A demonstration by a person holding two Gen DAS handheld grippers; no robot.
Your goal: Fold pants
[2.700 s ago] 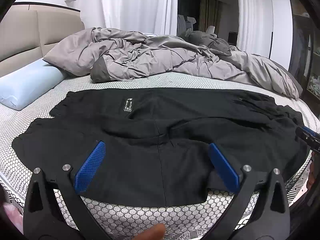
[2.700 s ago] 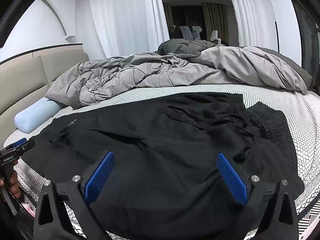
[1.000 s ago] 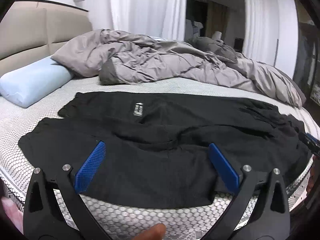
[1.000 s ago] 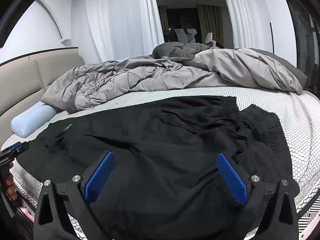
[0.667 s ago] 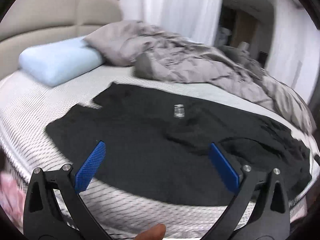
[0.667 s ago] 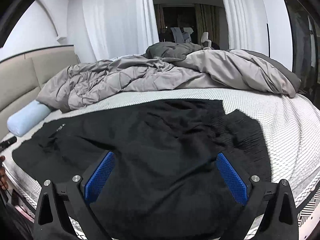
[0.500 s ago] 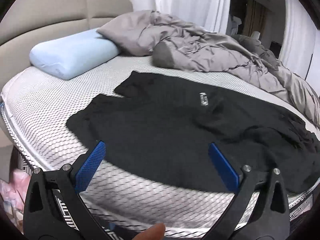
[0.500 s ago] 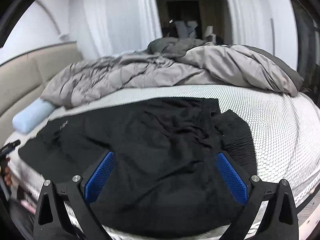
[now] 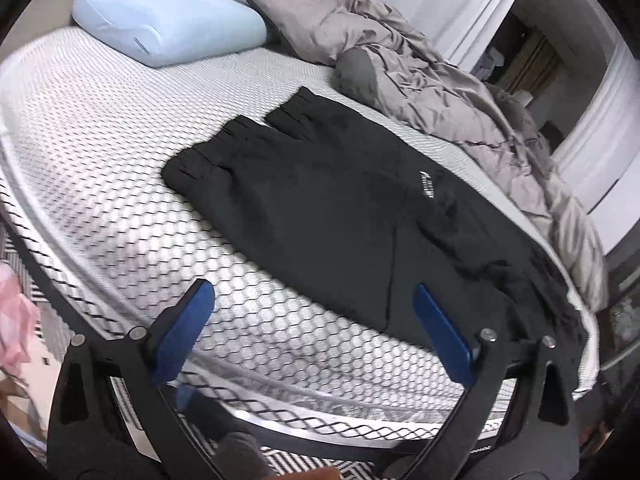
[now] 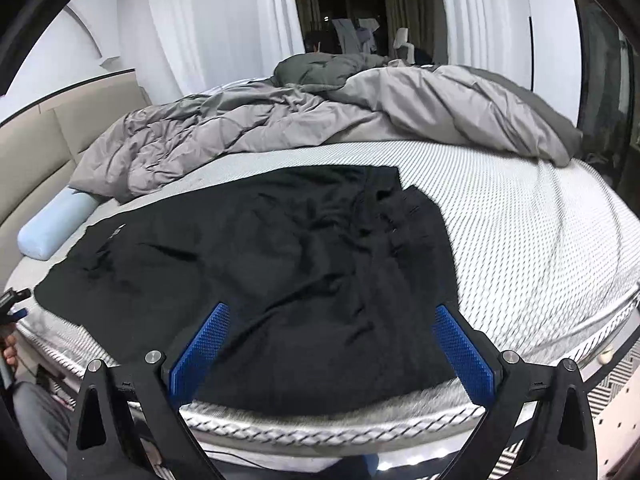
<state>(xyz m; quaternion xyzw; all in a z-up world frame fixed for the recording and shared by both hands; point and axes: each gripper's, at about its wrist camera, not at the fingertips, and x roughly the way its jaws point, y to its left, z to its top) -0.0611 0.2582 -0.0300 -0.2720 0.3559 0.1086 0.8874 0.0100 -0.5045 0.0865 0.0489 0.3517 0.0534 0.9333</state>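
Observation:
Black pants (image 9: 340, 216) lie spread across the bed's near side, cuffs toward the pillow end; they also show in the right wrist view (image 10: 280, 272), waistband at the right. My left gripper (image 9: 312, 320) is open and empty, hovering over the mattress edge below the legs. My right gripper (image 10: 332, 344) is open and empty above the pants' near edge by the waist. The left gripper shows at the far left of the right wrist view (image 10: 12, 300).
A light blue pillow (image 9: 168, 28) lies at the head of the bed. A rumpled grey duvet (image 10: 320, 120) covers the far side. The honeycomb-patterned mattress (image 10: 540, 240) shows at the right. A zigzag rug (image 9: 360, 464) lies on the floor.
My left gripper has swung left and back, toward the leg cuffs and mattress edge. My right gripper has pulled back a little toward the waist end. The pants lie as before.

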